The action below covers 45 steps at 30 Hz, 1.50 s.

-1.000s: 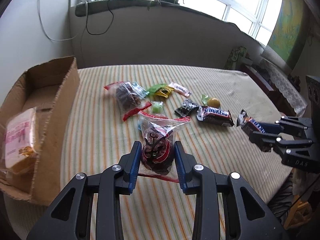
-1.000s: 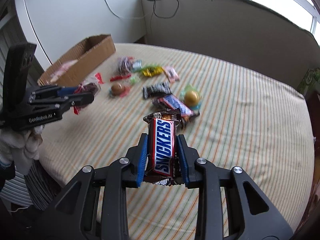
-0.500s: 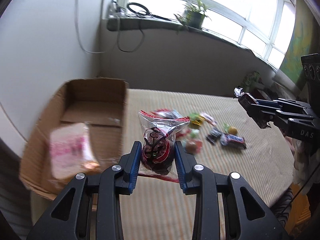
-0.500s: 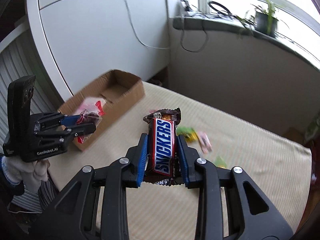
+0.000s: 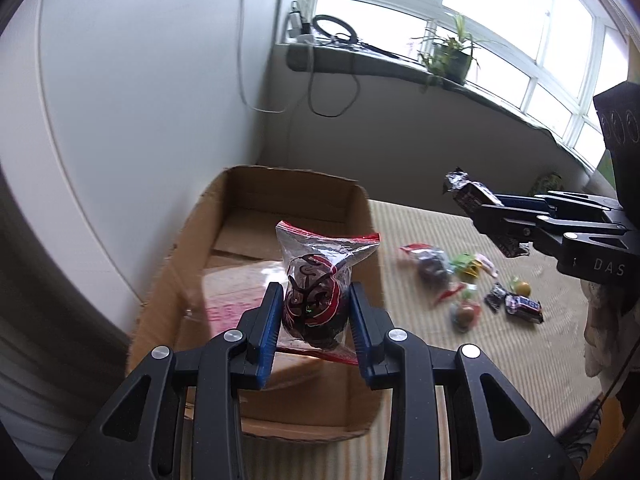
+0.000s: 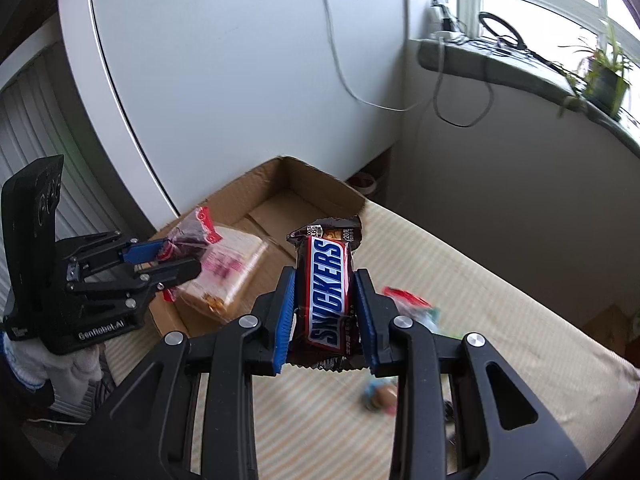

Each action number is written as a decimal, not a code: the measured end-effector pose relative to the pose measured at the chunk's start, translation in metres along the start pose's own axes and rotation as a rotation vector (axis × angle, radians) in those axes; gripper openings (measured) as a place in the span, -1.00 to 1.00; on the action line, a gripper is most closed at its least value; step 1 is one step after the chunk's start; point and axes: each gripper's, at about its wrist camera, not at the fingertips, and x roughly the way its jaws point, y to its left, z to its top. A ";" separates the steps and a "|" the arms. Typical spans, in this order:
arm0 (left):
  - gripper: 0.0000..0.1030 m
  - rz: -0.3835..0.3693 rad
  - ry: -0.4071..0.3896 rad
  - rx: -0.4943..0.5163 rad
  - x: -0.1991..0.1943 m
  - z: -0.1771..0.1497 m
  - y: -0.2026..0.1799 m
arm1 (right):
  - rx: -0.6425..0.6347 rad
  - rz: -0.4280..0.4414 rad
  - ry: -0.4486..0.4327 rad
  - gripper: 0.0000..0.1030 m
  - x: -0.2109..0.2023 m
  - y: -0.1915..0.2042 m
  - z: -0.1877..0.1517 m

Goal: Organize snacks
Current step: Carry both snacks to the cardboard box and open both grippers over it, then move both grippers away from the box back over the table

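Observation:
My left gripper [image 5: 313, 312] is shut on a clear bag with a red-and-black round snack [image 5: 314, 304], held above the near end of an open cardboard box [image 5: 360, 208]. The same bag [image 6: 188, 240] shows in the right wrist view, over the box [image 6: 312, 184]. My right gripper [image 6: 326, 312] is shut on a Snickers bar [image 6: 328, 292], upright between the blue pads, in the air just right of the box. In the left wrist view that gripper [image 5: 492, 216] comes in from the right. A pink-printed bag of biscuits [image 6: 236, 268] lies inside the box.
Several loose snacks [image 5: 464, 276], among them a second Snickers bar [image 5: 522, 308], lie on the striped tablecloth [image 5: 520, 360] right of the box. A white wall stands behind the box. A windowsill with cables and a potted plant [image 5: 448, 56] runs along the back.
Both grippers have swung left and risen with their snacks, from over the snack pile to the box. The left one now hangs over the box; the right one is beside it.

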 end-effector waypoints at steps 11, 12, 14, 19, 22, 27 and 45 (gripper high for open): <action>-0.39 0.025 0.006 -0.022 0.009 0.000 0.022 | -0.017 0.024 0.032 -0.42 0.043 0.023 0.026; -0.39 0.026 0.009 -0.025 0.011 0.000 0.023 | -0.017 0.024 0.035 -0.42 0.046 0.025 0.027; -0.39 0.029 0.010 -0.034 0.012 -0.001 0.027 | -0.016 0.029 0.044 -0.42 0.052 0.027 0.029; -0.39 0.028 0.016 -0.040 0.014 -0.001 0.030 | -0.014 0.041 0.055 -0.42 0.059 0.032 0.034; -0.39 0.028 0.019 -0.039 0.014 -0.002 0.030 | -0.017 0.038 0.053 -0.42 0.060 0.035 0.034; -0.35 0.025 0.015 -0.032 0.013 -0.002 0.028 | -0.018 0.027 0.049 -0.41 0.059 0.038 0.036; -0.08 0.014 -0.010 -0.023 -0.003 -0.004 0.005 | 0.031 -0.028 -0.013 0.20 0.006 0.011 0.021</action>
